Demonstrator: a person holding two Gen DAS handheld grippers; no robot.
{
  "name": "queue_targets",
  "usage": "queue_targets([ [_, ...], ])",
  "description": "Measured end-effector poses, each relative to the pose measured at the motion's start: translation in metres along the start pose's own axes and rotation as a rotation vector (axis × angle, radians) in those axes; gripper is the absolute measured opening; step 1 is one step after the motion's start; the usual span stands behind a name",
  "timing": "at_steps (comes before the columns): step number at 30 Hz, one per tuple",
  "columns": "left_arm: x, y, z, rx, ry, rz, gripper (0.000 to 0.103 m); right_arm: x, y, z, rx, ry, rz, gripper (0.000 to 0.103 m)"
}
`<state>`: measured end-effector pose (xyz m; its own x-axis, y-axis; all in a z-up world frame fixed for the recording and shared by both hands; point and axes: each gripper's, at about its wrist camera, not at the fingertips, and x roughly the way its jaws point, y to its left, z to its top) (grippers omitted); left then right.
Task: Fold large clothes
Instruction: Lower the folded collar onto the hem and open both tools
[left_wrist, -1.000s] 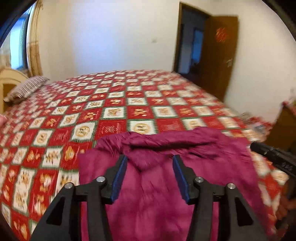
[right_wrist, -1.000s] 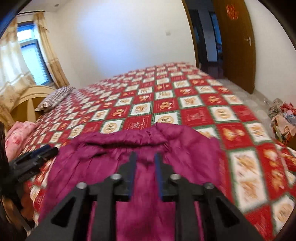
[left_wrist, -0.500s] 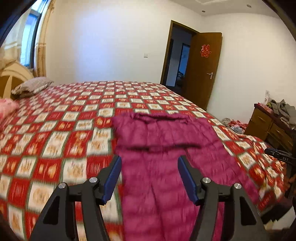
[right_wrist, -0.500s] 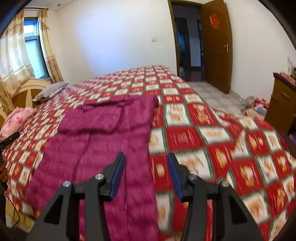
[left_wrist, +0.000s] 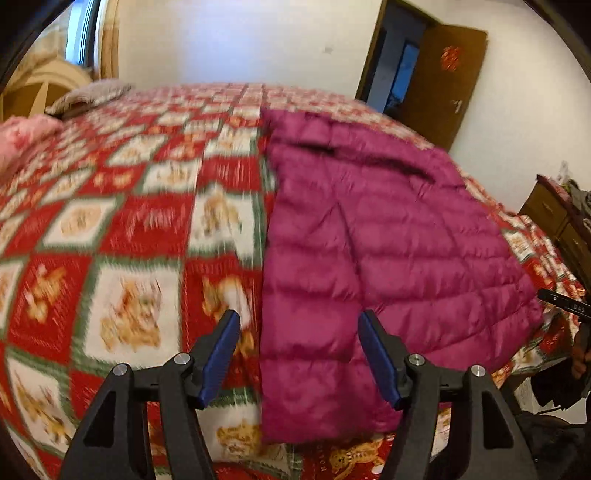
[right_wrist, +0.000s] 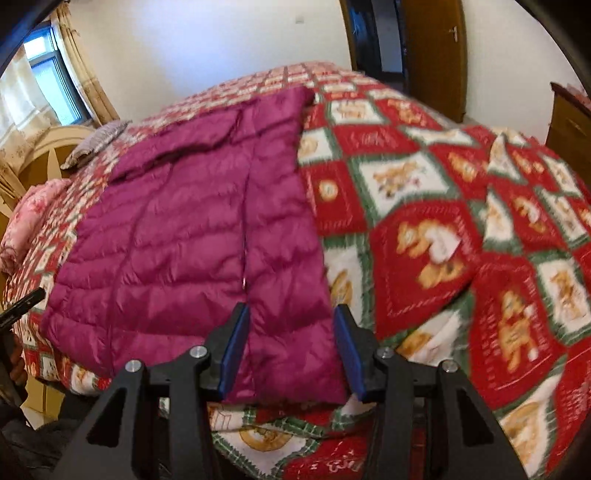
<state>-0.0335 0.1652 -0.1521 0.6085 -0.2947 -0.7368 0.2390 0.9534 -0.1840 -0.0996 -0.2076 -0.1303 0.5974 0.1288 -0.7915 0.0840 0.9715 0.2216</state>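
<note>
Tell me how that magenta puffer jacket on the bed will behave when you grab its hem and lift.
The quilted jacket will probably flop and drape rather than hold its shape, since it lies limp on the patterned bedspread. Its puffy channels suggest it is light for its bulk. The sheen on the fabric hints it may slip between the pads.

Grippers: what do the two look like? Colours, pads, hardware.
The left gripper and right gripper match: matte black angular frames with triangular cut-outs, round silver pivot bolts, and flat ribbed blue pads lining the inner faces of both fingers. No cables, labels or sleeves show on them.
</note>
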Motion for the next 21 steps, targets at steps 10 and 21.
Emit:
queue_targets([
  [10,0.012,-0.007,-0.027,-0.01,0.042,-0.065,0.079,0.023,0.019,-0.02,-0.109,0.077,0.011,0.056],
  [21,0.011,-0.01,-0.028,0.004,0.071,-0.097,0.029,0.033,0.008,-0.026,-0.086,0.136,0.114,0.023],
])
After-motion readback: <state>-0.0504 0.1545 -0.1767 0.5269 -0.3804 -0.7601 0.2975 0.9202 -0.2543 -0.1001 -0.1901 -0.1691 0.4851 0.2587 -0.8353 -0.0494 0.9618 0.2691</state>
